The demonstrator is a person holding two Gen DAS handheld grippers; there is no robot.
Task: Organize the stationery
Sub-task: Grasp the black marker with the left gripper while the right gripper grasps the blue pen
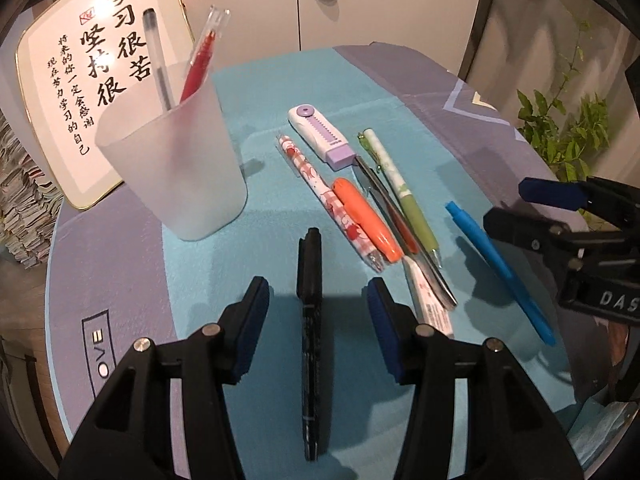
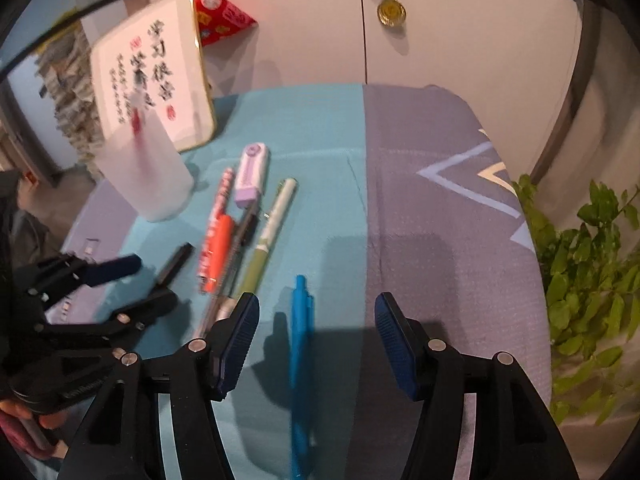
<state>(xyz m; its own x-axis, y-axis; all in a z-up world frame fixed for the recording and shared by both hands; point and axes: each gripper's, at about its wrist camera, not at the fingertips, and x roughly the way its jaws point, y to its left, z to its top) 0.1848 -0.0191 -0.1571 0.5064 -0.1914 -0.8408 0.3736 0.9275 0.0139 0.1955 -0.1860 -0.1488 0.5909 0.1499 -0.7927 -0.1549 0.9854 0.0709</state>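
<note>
The stationery lies loose on the teal mat in the middle of the surface, beside a frosted cup [image 1: 176,168] already holding two pens.

Left wrist view: the left gripper [image 1: 318,300] has its jaws wide, straddling a black pen [image 1: 309,280] that lies lengthwise between them, untouched. To grip well, I judge it should drop squarely, close on the barrel near its middle, then lift and tip the pen into the cup. The gripper points toward the far edge, pitched down.

Right wrist view (somewhat blurred): the right gripper [image 2: 316,312] also has its jaws wide, low over a blue pen [image 2: 300,344], which sits nearer the left jaw; centring first would help.
</note>
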